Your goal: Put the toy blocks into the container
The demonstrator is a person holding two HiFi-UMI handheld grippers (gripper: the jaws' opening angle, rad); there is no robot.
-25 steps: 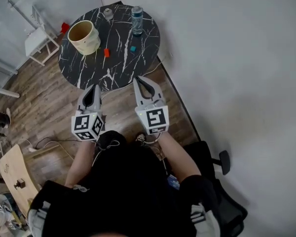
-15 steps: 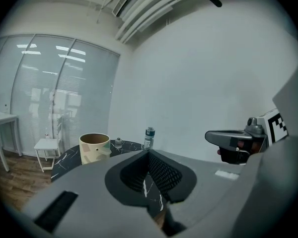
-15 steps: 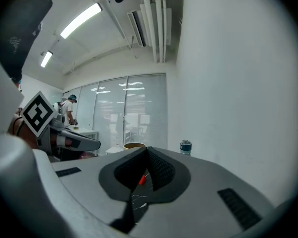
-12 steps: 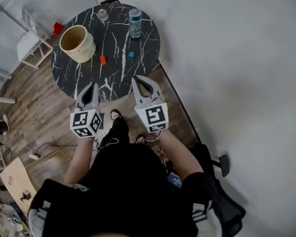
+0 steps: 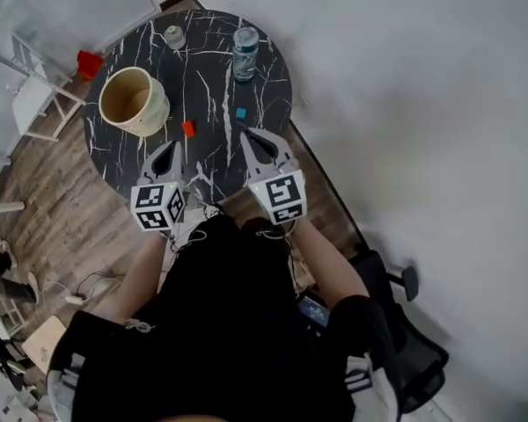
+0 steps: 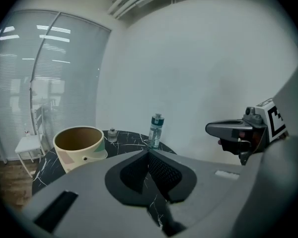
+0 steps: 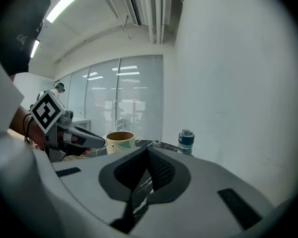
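- Table point(image 5: 155, 160): round, with a black top veined in white. All positions below refer to it, as seen in the head view.
- Container point(image 5: 134, 101): a cream bucket, upright on the table's left part, with its mouth open upward. No block is visible inside it.
- Red block point(image 5: 188, 128): lies on the table near its centre, just right of the container and apart from it.
- Blue block point(image 5: 240, 113): lies on the table right of centre, apart from the red block.
- Bottle point(image 5: 245, 53): stands upright at the table's far right edge, beyond the blue block.
- Jar point(image 5: 173, 36): a small one, at the table's far edge, left of the bottle.
- Left gripper point(image 5: 170, 148): held over the table's near part, pointing toward the red block. Its own view shows the jaws clenched together with nothing between them.
- Right gripper point(image 5: 247, 135): held over the table's near right part, pointing toward the blue block. Its jaws are likewise pressed together and empty.
- Neither gripper touches a block. The two are held side by side, apart from each other.
- White chair point(image 5: 33, 105): stands on the wooden floor left of the table.
- Red object point(image 5: 89, 62): sits on the floor off the table's far left edge. It is too small to identify.
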